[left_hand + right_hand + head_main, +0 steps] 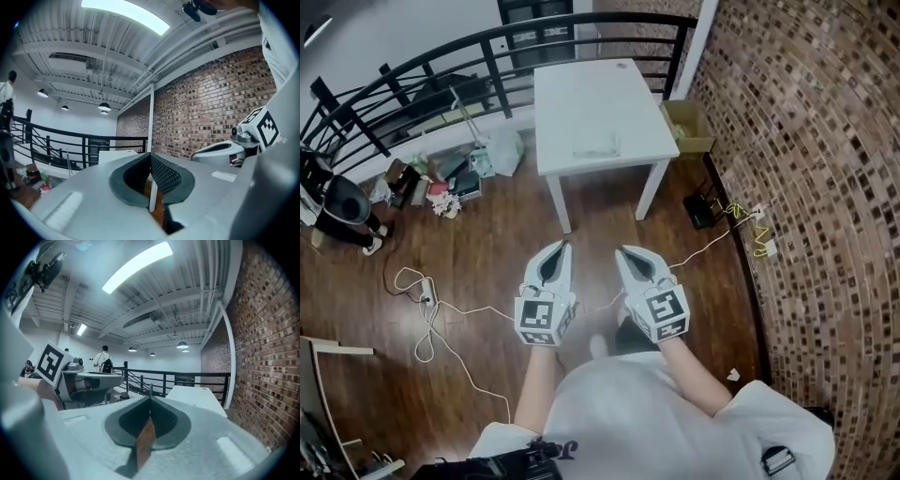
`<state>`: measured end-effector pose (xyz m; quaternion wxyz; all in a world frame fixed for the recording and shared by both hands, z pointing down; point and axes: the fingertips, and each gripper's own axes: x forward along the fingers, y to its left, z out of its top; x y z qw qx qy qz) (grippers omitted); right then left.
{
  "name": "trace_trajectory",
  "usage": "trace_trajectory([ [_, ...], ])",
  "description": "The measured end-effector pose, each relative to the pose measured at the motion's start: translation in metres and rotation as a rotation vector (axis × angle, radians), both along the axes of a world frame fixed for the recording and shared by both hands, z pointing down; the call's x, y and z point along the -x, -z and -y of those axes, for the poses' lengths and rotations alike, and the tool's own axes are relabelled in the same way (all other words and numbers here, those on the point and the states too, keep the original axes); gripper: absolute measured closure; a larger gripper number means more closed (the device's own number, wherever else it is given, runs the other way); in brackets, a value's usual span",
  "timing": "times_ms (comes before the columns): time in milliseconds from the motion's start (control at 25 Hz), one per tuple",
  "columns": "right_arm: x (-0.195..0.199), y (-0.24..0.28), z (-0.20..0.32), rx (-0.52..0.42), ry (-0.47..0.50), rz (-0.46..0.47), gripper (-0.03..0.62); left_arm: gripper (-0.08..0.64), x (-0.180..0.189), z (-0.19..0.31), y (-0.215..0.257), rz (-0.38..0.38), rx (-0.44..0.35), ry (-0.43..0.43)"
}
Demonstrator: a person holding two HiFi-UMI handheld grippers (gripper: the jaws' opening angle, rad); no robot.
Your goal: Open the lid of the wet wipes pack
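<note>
The wet wipes pack [596, 144] is a pale, flat packet on the white table [581, 89], far ahead in the head view. Its lid is too small to make out. My left gripper [563, 246] and right gripper [622, 251] are side by side over the wooden floor, well short of the table, pointing towards it. Both have their jaws together with nothing between them. In the left gripper view the tips [150, 153] meet in front of the table [117, 154]. In the right gripper view the tips [150, 398] meet beside the table [194, 397].
A brick wall [806, 187] runs along the right. A black railing [441, 66] curves behind the table. A cardboard box [689, 127] sits at the table's right, bags and clutter [450, 178] at its left. Cables [427, 309] trail over the floor. A person [342, 211] stands at far left.
</note>
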<state>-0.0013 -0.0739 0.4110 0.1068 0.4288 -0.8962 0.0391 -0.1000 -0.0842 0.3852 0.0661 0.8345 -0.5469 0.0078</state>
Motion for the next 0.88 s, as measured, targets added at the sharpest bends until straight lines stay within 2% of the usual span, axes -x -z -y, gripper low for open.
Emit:
trace_trajectory([
  [200, 0.011, -0.019, 0.082, 0.018, 0.023, 0.007, 0.601, 0.543, 0.012, 0.073, -0.025, 0.0, 0.037, 0.033],
  [360, 0.026, -0.026, 0.179, -0.003, 0.047, 0.03, 0.601, 0.543, 0.021, 0.163, -0.033, 0.003, 0.032, 0.04],
  [520, 0.029, -0.01, 0.28, -0.046, 0.035, 0.054, 0.601, 0.543, 0.016, 0.255, -0.022, 0.044, 0.016, -0.002],
  [680, 0.027, 0.003, 0.36, -0.079, 0.029, 0.058, 0.601, 0.543, 0.017, 0.333, -0.009, 0.066, 0.013, 0.02],
  [800, 0.019, -0.016, 0.409, -0.036, 0.006, 0.035, 0.601, 0.543, 0.01, 0.38, -0.028, 0.082, 0.026, 0.002],
  [880, 0.019, -0.036, 0.43, 0.014, -0.006, 0.012, 0.601, 0.543, 0.005, 0.399, -0.043, 0.081, 0.073, -0.02],
])
